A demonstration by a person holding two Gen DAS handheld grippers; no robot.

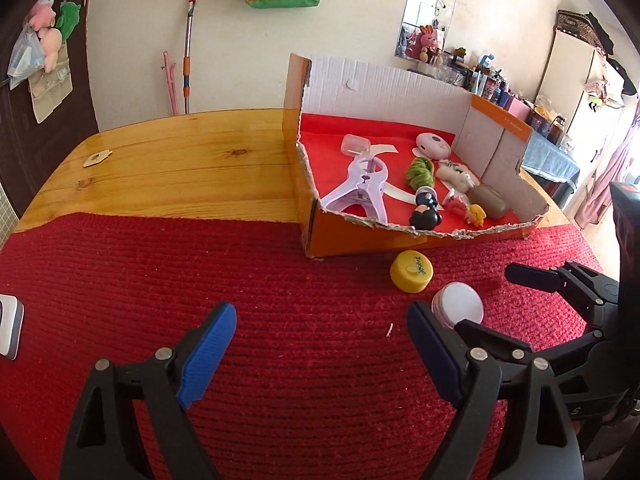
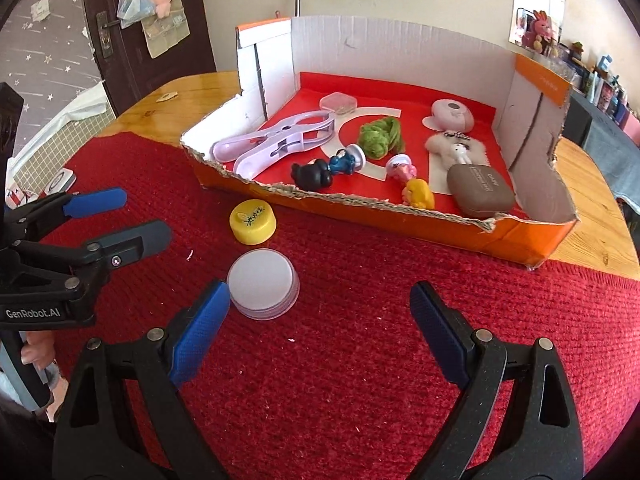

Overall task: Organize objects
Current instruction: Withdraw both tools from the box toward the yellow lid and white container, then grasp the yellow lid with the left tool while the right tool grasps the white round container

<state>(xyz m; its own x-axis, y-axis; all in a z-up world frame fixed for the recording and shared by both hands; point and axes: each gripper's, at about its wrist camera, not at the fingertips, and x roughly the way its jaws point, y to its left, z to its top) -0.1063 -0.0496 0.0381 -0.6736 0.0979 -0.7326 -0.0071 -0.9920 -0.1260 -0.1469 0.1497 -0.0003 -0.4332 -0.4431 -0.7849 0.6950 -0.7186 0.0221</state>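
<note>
A white round lid [image 2: 262,283] and a yellow cap [image 2: 253,220] lie on the red mat in front of the cardboard box [image 2: 520,236]. The box holds a purple clip [image 2: 276,144], a green tuft [image 2: 378,134], small figurines [image 2: 320,172], a brown case [image 2: 480,196] and a fluffy white keychain [image 2: 456,152]. My right gripper [image 2: 320,312] is open and empty, its left finger beside the white lid. My left gripper [image 1: 322,326] is open and empty over the mat, with the white lid [image 1: 460,306] next to its right finger and the yellow cap [image 1: 412,271] just beyond. It also shows at the left of the right wrist view [image 2: 132,220].
The red mat [image 1: 200,280] covers the near part of a wooden table [image 1: 180,168]. A small white device [image 1: 10,332] lies at the mat's left edge. A wooden tag [image 1: 96,158] lies on the table's far left. A wall and a door stand behind.
</note>
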